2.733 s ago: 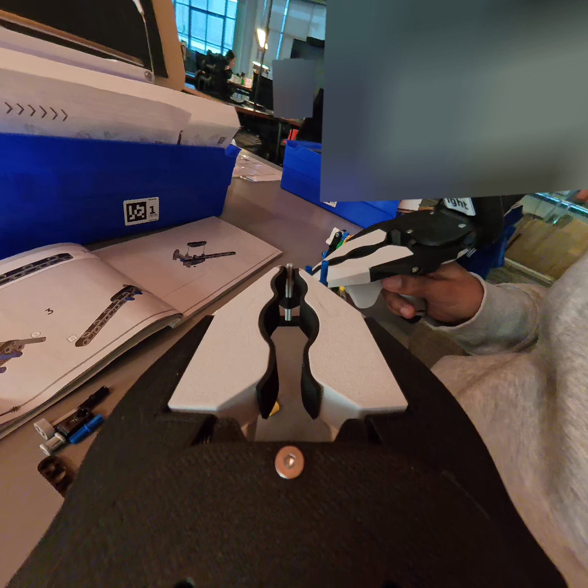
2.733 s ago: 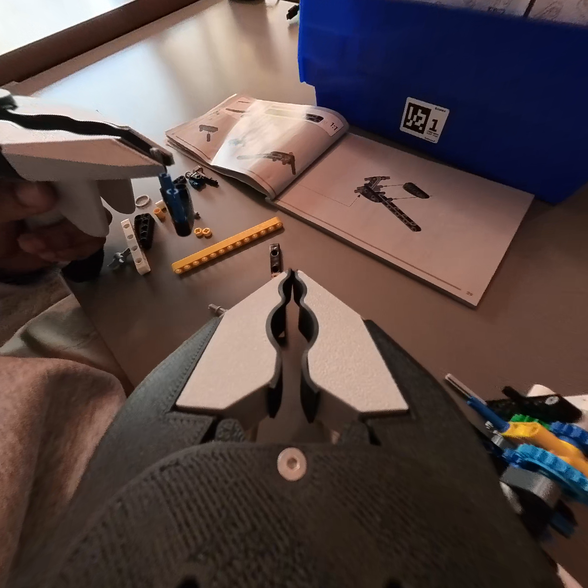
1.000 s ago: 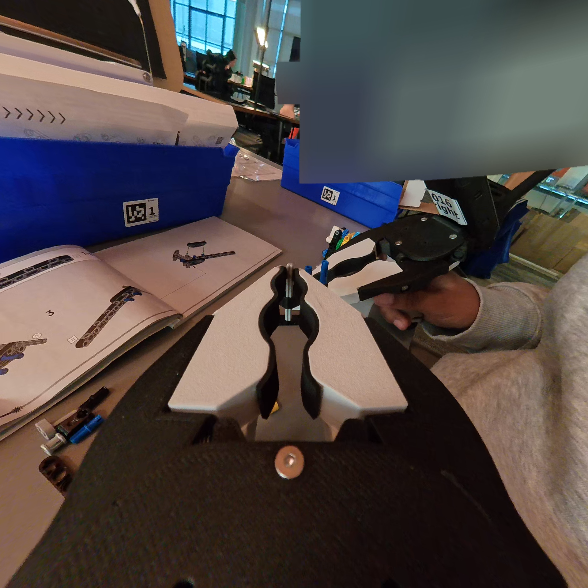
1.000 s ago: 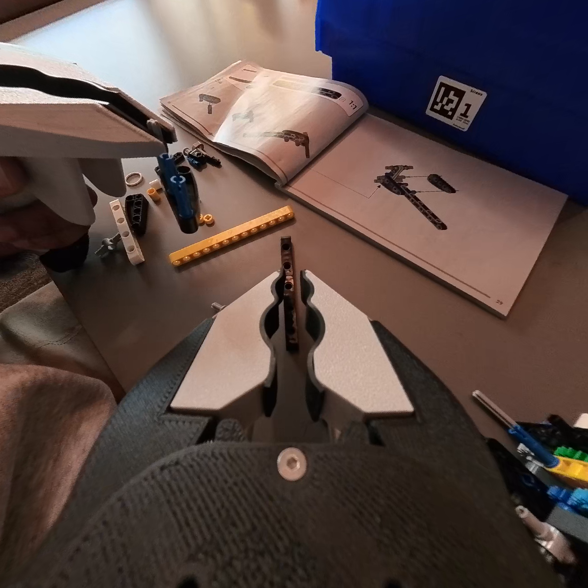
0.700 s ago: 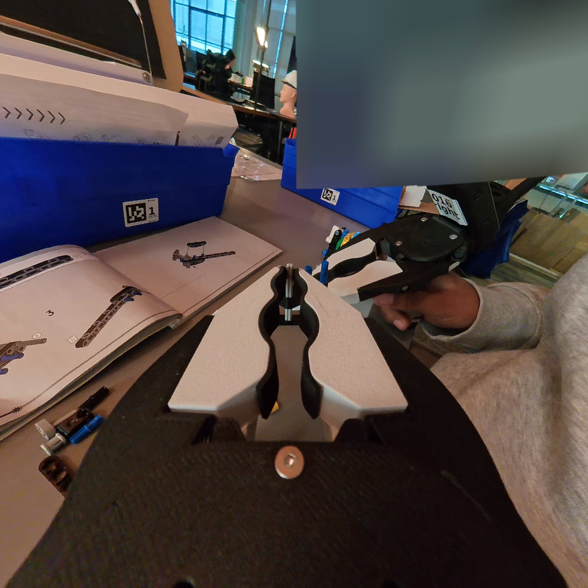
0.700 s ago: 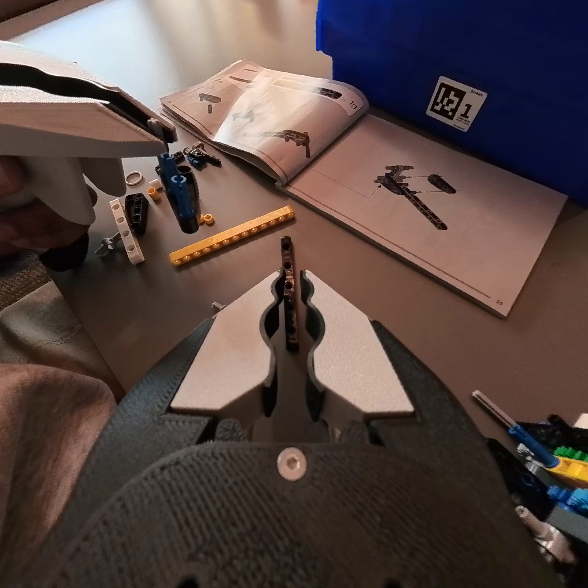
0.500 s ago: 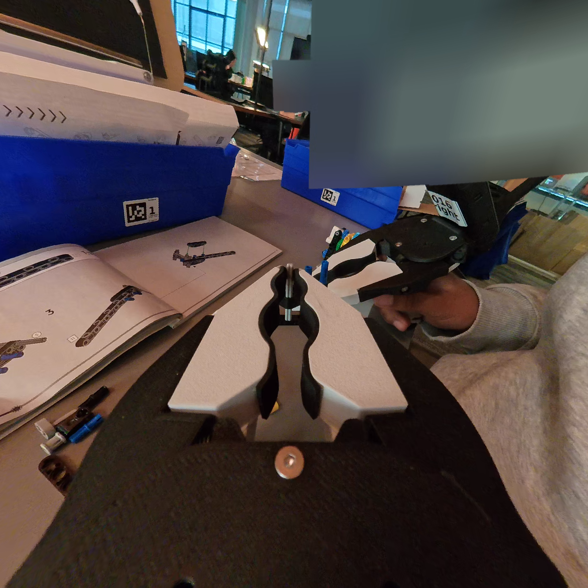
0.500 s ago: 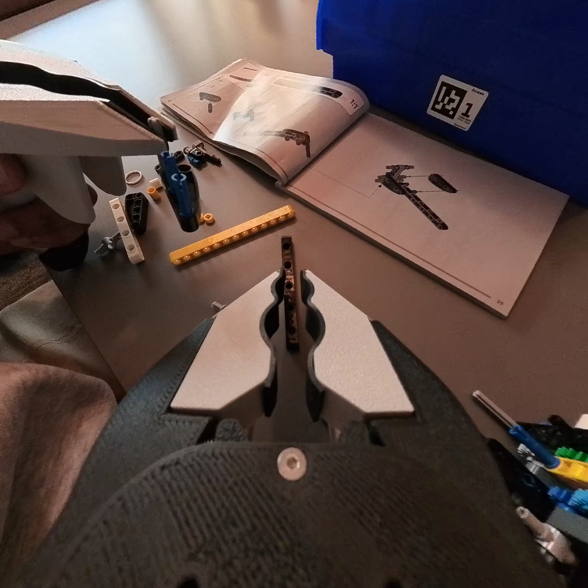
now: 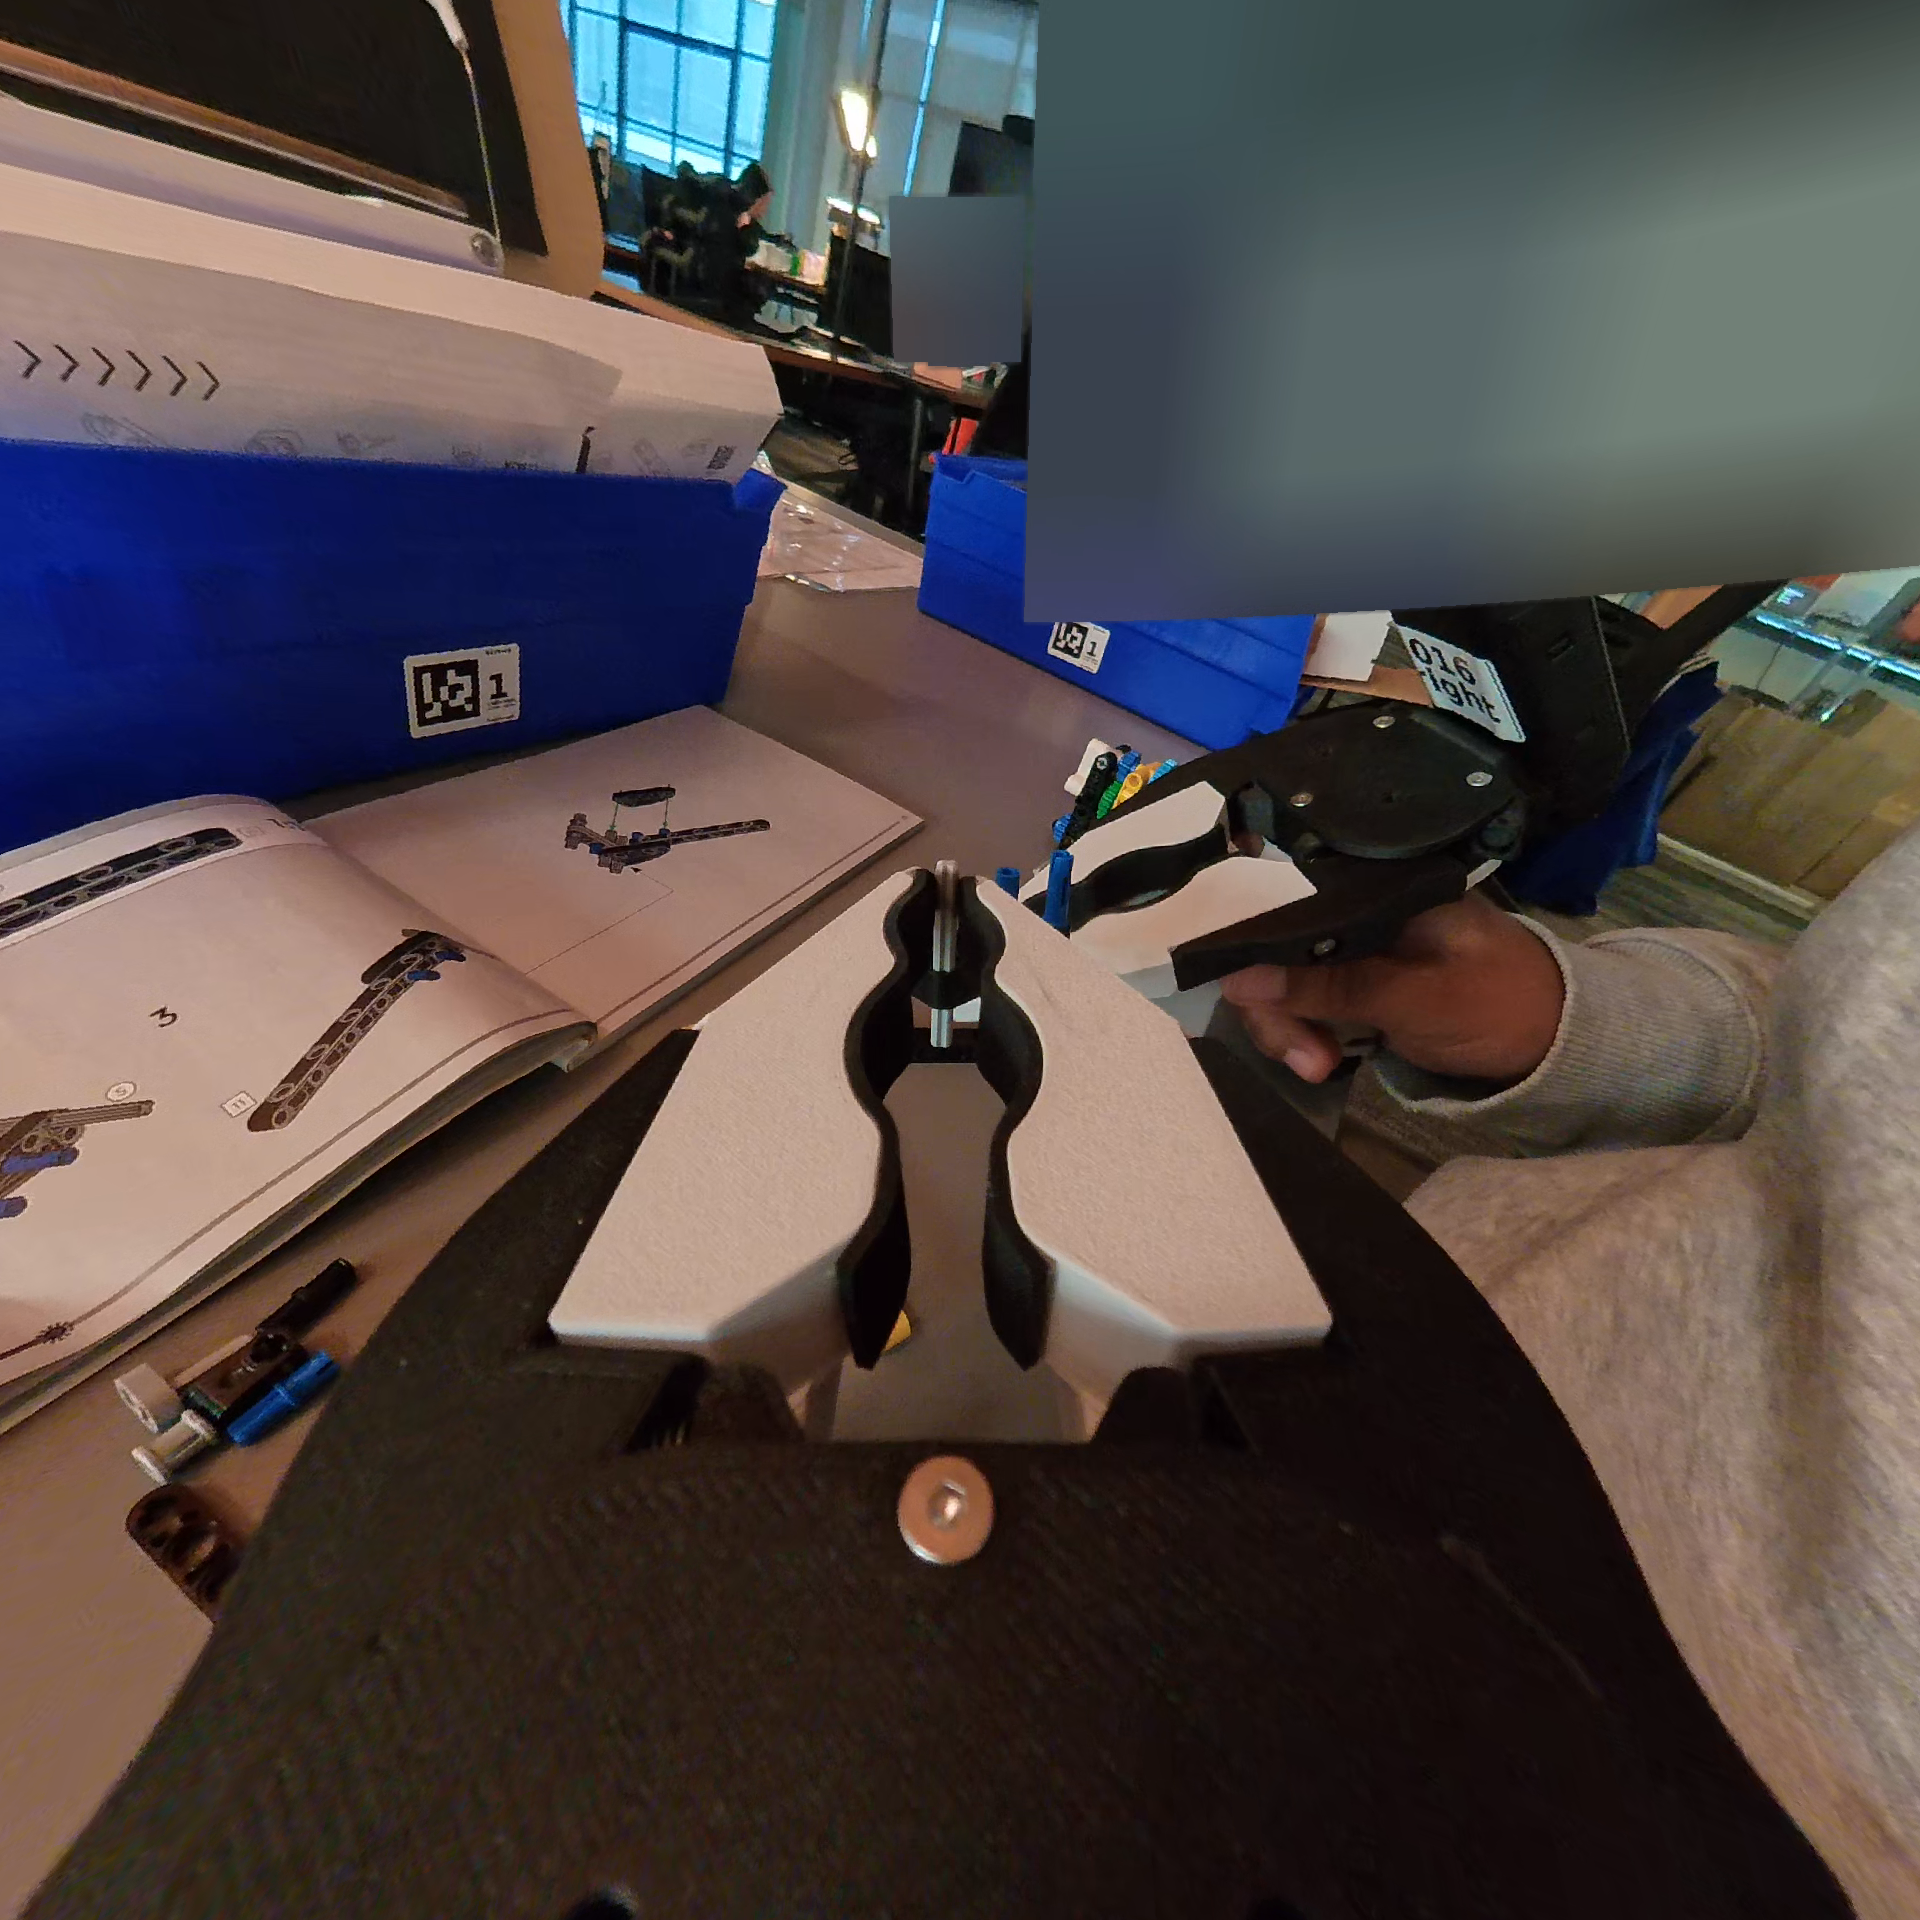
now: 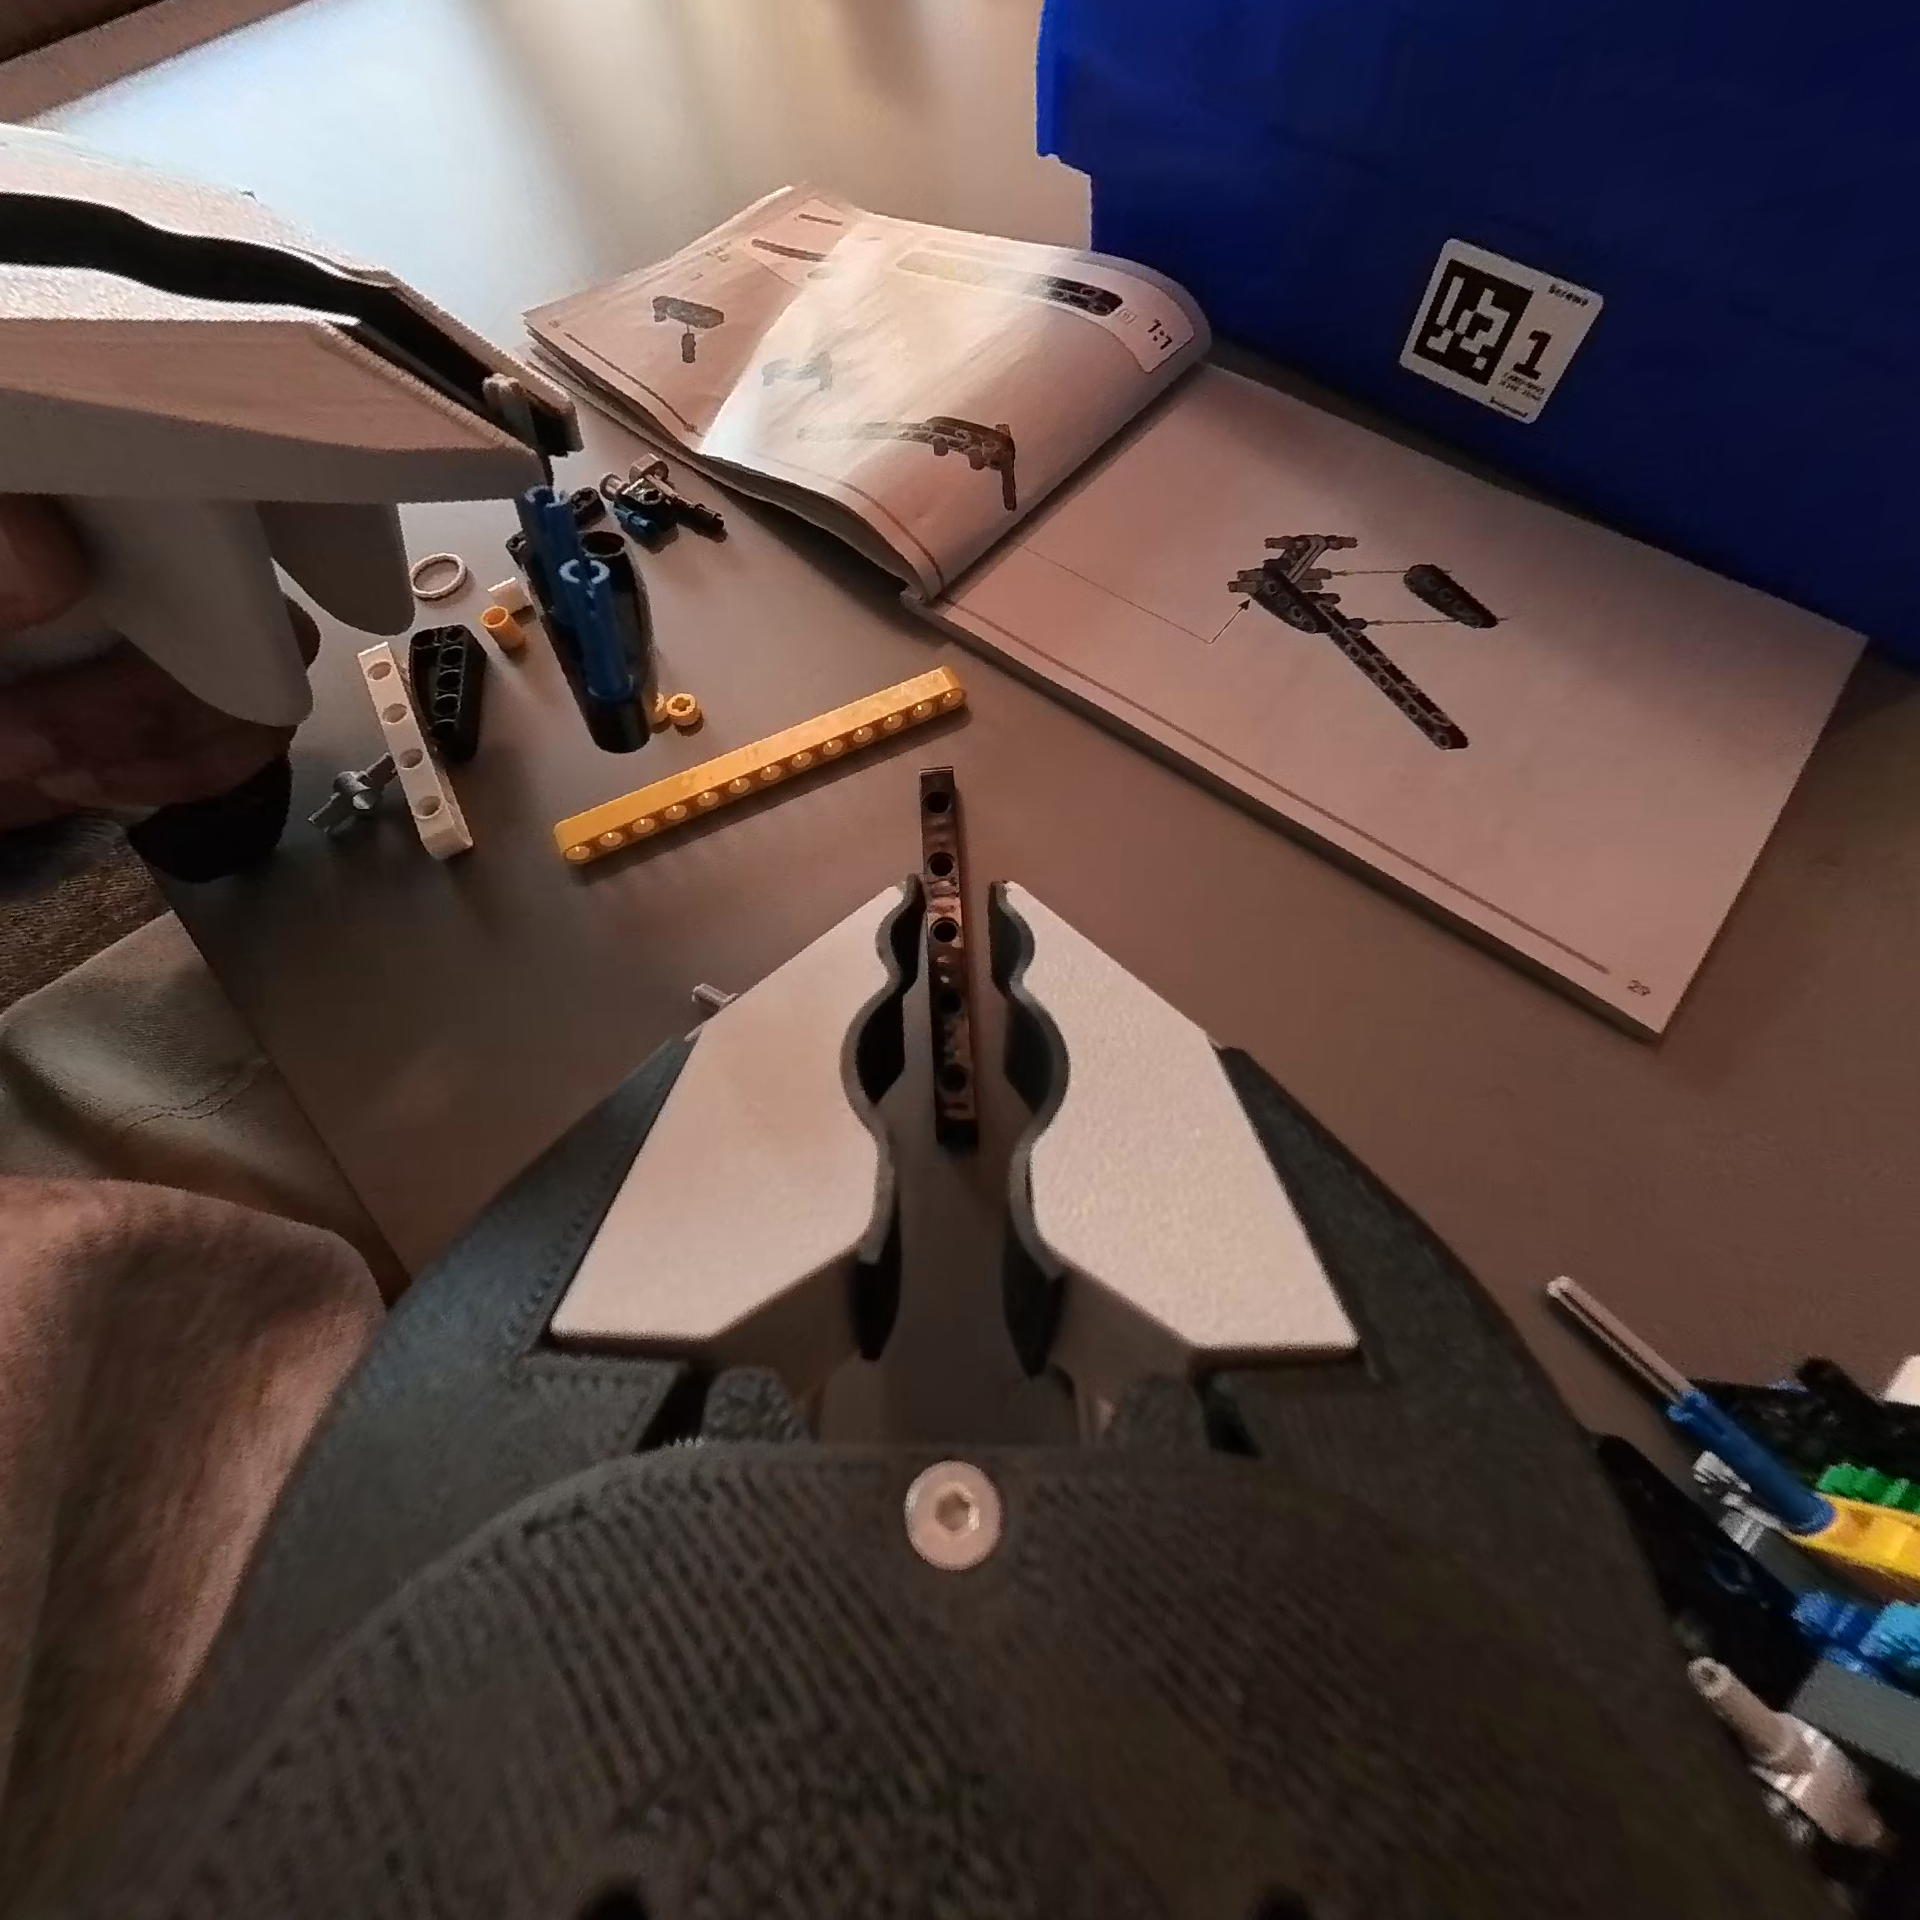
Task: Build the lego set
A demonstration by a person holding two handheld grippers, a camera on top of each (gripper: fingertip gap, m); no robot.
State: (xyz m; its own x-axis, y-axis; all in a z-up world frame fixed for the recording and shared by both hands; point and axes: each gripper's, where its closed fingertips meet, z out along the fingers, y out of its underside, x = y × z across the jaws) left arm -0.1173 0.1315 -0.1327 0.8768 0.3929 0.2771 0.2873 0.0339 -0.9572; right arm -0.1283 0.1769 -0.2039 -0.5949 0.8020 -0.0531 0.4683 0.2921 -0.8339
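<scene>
Since a couple seconds back, right gripper (image 10: 954, 888) went from empty to pinching a black holed lego beam (image 10: 948, 940) lifted over the table. Left gripper (image 9: 943, 883) stays clamped on a thin grey axle (image 9: 943, 951). Looks like they'll get joined next.

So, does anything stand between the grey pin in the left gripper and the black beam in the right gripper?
Nothing visible in the air between grey pin and black beam. The yellow beam lies flat on the table below that path. The blue-and-black piece stands just under the left gripper.
</scene>
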